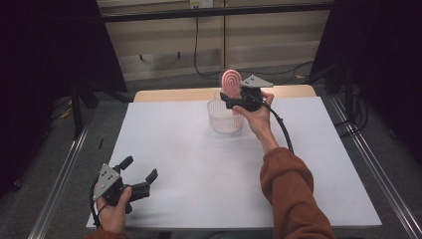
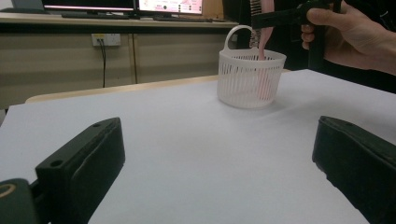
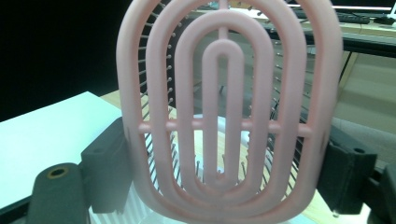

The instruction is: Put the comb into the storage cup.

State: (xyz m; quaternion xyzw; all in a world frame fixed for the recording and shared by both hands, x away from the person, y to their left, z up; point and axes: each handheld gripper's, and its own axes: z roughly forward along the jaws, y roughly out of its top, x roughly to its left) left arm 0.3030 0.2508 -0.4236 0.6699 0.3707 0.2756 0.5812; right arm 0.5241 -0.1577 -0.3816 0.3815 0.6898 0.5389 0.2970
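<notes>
My right gripper (image 1: 230, 101) holds a pink hairbrush (image 1: 231, 82) upright, its head uppermost and its handle pointing down into a white basket (image 1: 219, 121). The head is a vented oval of concentric pink loops joined by a central spine and a crossbar, with thin bristles behind the openings, as the right gripper view shows (image 3: 226, 112). My jaws close on the two edges of the head's lower part. The basket is small, round, slatted plastic with a loop handle (image 2: 236, 35) at its rim; it stands upright on the table's far middle. Through the slats the pink handle (image 2: 262, 44) reaches inside the basket.
</notes>
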